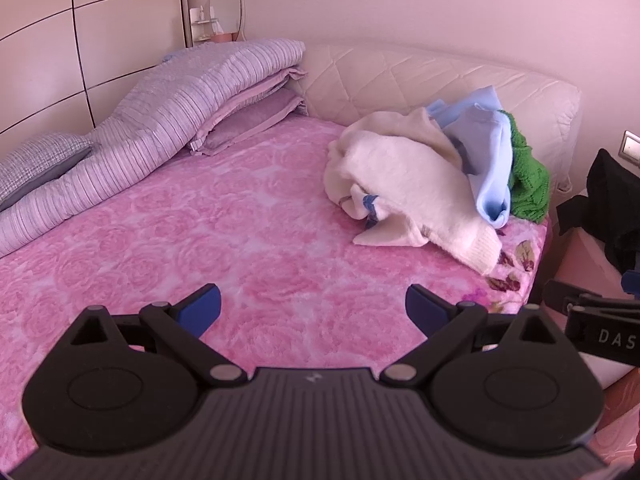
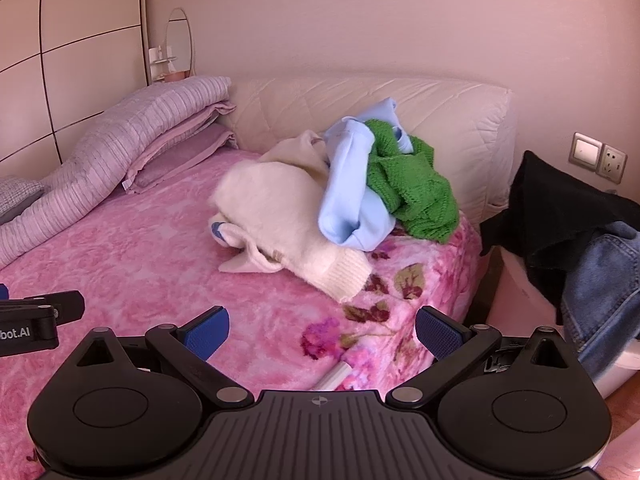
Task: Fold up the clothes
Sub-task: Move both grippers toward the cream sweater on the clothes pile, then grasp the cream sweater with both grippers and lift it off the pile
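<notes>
A heap of clothes lies at the far right corner of the pink bed: a cream sweater in front, a light blue garment over it, and a green knit behind. My left gripper is open and empty above the pink blanket, well short of the heap. My right gripper is open and empty near the bed's right edge, in front of the sweater's cuff.
A folded striped quilt and purple pillows lie along the bed's left side. A cream padded headboard backs the heap. Black clothing and blue jeans hang over a box right of the bed.
</notes>
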